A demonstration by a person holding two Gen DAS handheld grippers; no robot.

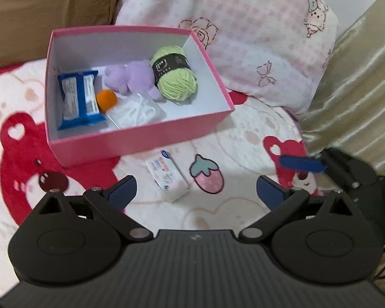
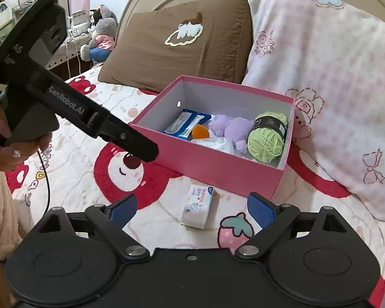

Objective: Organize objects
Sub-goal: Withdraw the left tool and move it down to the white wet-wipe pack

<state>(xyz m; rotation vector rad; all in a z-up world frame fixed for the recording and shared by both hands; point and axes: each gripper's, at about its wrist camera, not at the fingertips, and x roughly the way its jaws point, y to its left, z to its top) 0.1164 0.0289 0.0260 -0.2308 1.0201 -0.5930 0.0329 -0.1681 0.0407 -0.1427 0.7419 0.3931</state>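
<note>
A pink box (image 1: 141, 138) (image 2: 218, 166) sits on the bed. It holds a blue snack packet (image 1: 77, 100) (image 2: 184, 125), an orange ball (image 1: 106, 100) (image 2: 200, 131), a purple plush (image 1: 133, 77) (image 2: 233, 128), green yarn (image 1: 174, 74) (image 2: 267, 138) and a clear bag (image 1: 138, 110) (image 2: 215, 143). A small white tissue pack (image 1: 166, 177) (image 2: 197, 206) lies on the blanket in front of the box. My left gripper (image 1: 195, 192) is open above and just behind the pack. My right gripper (image 2: 192, 209) is open, the pack between its fingers' line of sight. The left gripper's body (image 2: 71, 107) shows in the right wrist view.
A brown pillow (image 2: 182, 48) and a pink checked pillow (image 2: 320, 77) lie behind the box. The blanket (image 1: 243, 138) has red bear and strawberry prints. The right gripper's finger (image 1: 302, 164) shows at the right of the left wrist view. A desk with plush toys (image 2: 100, 36) stands far left.
</note>
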